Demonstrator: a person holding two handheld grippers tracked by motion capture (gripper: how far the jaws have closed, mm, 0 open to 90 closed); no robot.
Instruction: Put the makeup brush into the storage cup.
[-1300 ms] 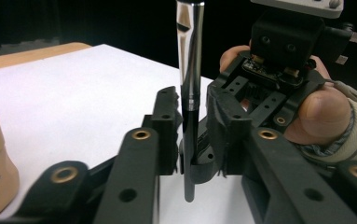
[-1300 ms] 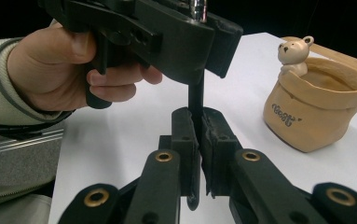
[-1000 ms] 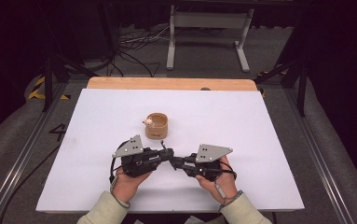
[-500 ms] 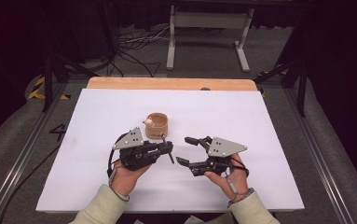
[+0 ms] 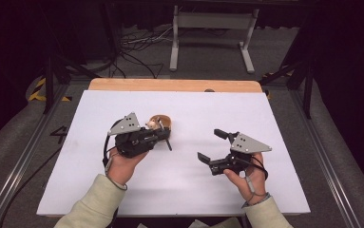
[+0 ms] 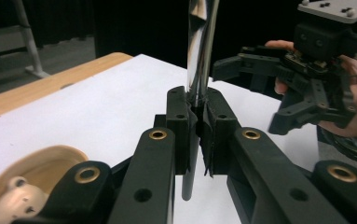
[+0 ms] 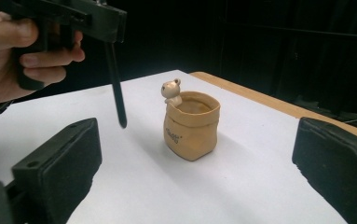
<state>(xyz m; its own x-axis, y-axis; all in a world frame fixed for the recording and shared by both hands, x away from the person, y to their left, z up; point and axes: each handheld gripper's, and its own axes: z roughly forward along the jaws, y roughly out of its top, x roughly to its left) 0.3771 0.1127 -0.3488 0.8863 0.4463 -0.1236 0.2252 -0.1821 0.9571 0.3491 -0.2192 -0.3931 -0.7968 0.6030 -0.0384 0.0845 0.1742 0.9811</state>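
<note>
Holding a thin rod (image 6: 199, 70) in the left gripper (image 5: 163, 137) | right gripper (image 5: 213, 145) just opened, empty | rod stiff, slick, light: pinch mid-shaft | pot (image 7: 191, 123) near.

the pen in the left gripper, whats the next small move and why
Probably carry the pen across until it hangs over the pot's open mouth. The left gripper is shut on the pen, which hangs upright beside the pot, not above it; the right gripper's jaws have just been opening, with nothing between them.
</note>
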